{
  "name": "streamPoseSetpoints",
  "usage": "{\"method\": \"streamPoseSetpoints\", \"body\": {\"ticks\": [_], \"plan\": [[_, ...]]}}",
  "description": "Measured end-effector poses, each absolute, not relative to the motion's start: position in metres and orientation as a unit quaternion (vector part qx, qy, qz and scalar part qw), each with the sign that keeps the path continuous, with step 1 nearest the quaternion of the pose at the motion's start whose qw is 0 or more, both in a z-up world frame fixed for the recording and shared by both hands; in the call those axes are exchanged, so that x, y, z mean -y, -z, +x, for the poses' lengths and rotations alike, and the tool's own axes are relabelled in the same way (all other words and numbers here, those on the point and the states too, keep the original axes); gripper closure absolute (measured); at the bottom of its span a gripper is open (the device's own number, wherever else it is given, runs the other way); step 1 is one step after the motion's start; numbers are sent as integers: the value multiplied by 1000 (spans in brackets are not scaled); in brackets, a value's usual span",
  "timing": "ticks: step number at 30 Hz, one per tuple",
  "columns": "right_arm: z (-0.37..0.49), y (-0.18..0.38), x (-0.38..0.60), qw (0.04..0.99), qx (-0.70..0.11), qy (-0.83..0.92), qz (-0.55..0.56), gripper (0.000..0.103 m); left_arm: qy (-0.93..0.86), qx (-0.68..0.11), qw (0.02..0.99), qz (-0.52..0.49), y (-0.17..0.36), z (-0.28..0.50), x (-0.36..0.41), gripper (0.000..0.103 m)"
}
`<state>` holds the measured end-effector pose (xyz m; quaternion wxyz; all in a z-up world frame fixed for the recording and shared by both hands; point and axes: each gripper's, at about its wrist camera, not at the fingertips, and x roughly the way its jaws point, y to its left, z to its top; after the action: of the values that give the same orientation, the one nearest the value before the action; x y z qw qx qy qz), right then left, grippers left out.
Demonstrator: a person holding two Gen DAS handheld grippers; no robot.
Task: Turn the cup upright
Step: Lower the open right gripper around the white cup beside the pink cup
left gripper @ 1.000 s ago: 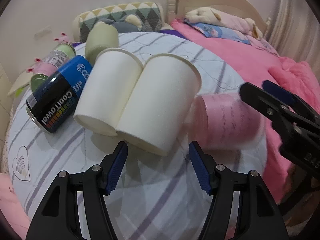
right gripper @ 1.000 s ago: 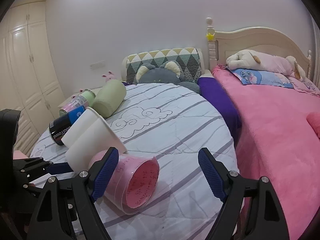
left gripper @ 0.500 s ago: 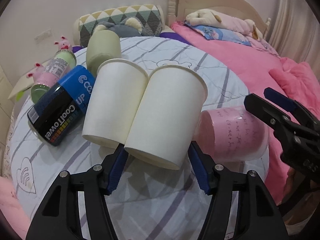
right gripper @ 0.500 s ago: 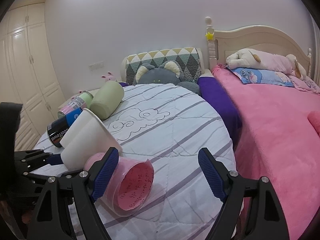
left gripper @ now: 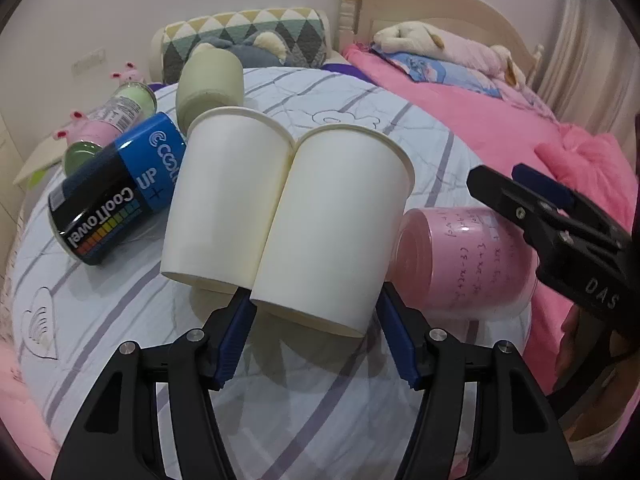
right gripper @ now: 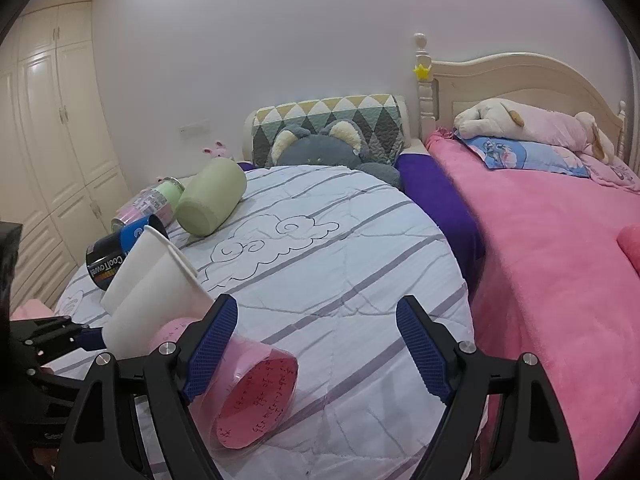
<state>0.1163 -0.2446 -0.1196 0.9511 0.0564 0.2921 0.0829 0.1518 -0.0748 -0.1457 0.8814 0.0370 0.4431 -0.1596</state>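
Two white paper cups lie on their sides, side by side, on the round striped cushion (left gripper: 304, 392). The nearer cup (left gripper: 332, 224) has its base between the fingers of my left gripper (left gripper: 316, 332), whose blue pads stand at either side of the base; I cannot tell whether they touch it. The second white cup (left gripper: 224, 196) lies to its left. A pink plastic cup (left gripper: 460, 256) lies on its side to the right. My right gripper (right gripper: 316, 340) is open and empty, its left finger (right gripper: 212, 340) just over the pink cup (right gripper: 256, 392).
A blue and black CoolTowel can (left gripper: 116, 192), a green and pink can (left gripper: 116, 116) and a pale green cup (left gripper: 208, 84) lie at the cushion's far left. A pink bed (right gripper: 552, 264) lies to the right. A patterned pillow (right gripper: 328, 124) and grey plush (right gripper: 320, 148) lie behind.
My left gripper has moved forward so the nearer white cup's base now sits between its fingers. The right gripper has dropped slightly toward the pink cup.
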Motion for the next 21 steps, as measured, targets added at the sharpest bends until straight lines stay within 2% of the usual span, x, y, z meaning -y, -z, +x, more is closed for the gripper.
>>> {"method": "streamPoseSetpoints", "body": {"ticks": [4,5,6,8,21], "plan": [[118,118,245,952,-288,-79,57,20,160,-447,880,34,145,156,76,38],[119,117,245,952,-291,-77,57,20,163,-451,877,31,145,156,74,32],[119,116,246,952,-290,-76,56,20,164,-456,874,27,145,157,72,21],[117,111,247,954,-283,-74,61,20,157,-459,874,22,144,155,67,13],[99,71,205,947,-288,-102,101,20,108,-406,906,60,123,120,25,9]]}}
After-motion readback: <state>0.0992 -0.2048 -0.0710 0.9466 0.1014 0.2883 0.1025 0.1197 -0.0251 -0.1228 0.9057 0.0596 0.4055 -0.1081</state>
